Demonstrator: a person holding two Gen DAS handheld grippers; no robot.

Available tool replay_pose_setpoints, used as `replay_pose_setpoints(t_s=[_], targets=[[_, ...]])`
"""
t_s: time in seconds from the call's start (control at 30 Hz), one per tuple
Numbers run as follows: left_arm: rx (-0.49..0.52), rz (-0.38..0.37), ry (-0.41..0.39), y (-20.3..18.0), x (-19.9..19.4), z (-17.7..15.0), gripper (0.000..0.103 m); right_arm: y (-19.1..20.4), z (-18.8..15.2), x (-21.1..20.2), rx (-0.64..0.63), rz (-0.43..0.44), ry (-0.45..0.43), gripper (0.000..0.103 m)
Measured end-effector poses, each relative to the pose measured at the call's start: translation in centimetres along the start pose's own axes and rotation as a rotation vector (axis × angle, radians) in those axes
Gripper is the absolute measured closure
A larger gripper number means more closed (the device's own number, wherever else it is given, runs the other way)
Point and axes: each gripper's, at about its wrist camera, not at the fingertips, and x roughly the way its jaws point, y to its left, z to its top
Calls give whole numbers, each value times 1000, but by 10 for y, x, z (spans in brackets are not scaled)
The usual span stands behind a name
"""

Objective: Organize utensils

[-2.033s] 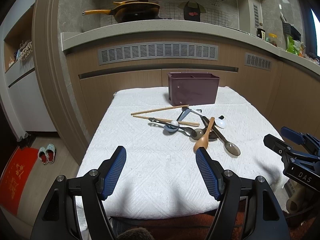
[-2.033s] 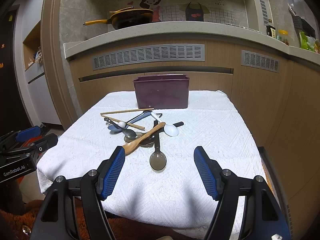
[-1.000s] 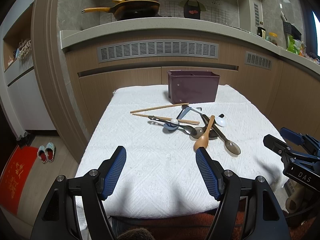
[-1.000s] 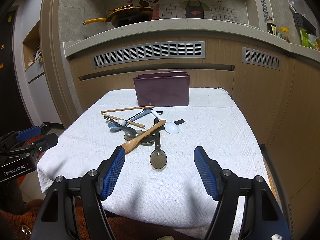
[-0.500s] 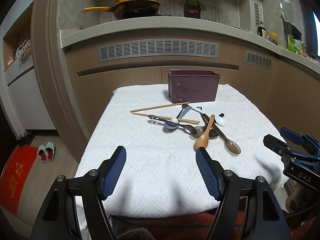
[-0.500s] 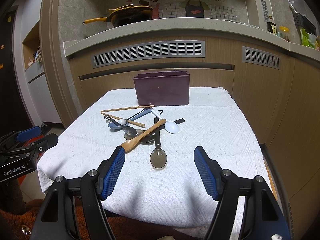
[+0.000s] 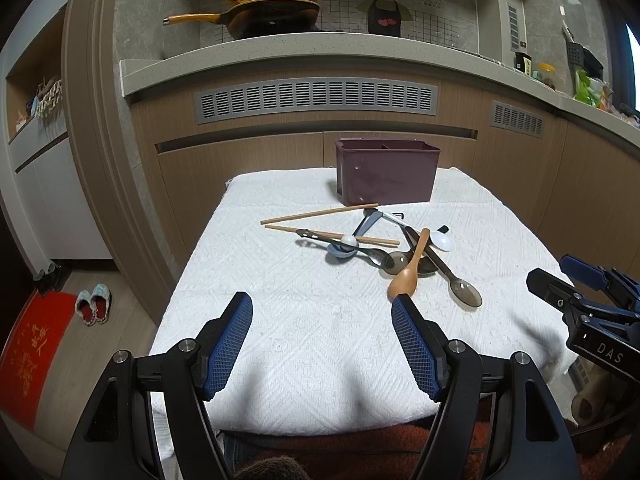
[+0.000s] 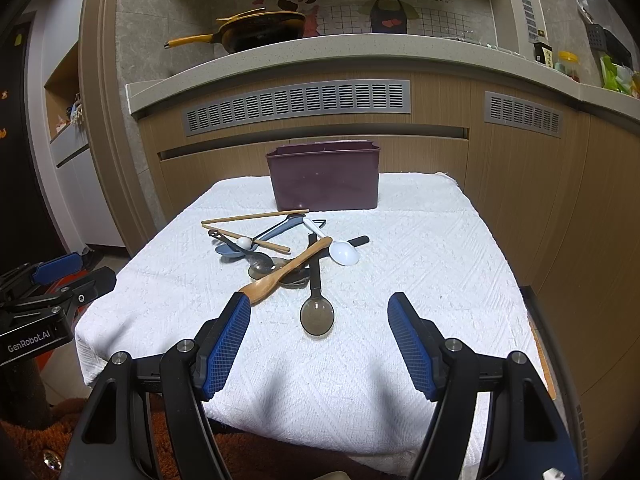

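Nothing is changing over the last two seconds: left gripper (image 7: 322, 306) and right gripper (image 8: 319, 306) are still hovering wide open, holding nothing. Utensils (image 8: 280, 244) are lying piled just before the bin (image 8: 324, 178), none sorted; task is not starting yet.
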Motion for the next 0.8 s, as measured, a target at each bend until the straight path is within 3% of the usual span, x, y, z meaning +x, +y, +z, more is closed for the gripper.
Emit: replay_pose_setpoints(t_s=[0.33, 0.6, 0.7, 0.8], targets=[[11, -30, 51, 5, 17, 11, 31, -4, 10, 9, -30, -11, -9, 35], [-53, 12, -36, 22, 21, 44, 31, -10, 52, 26, -32, 16, -26, 35], [-34, -3, -33, 18, 34, 55, 31, -7, 66, 41, -76, 8, -32, 35], [1, -42, -42, 10, 54, 69, 31, -13, 79, 64, -63, 42, 20, 35]])
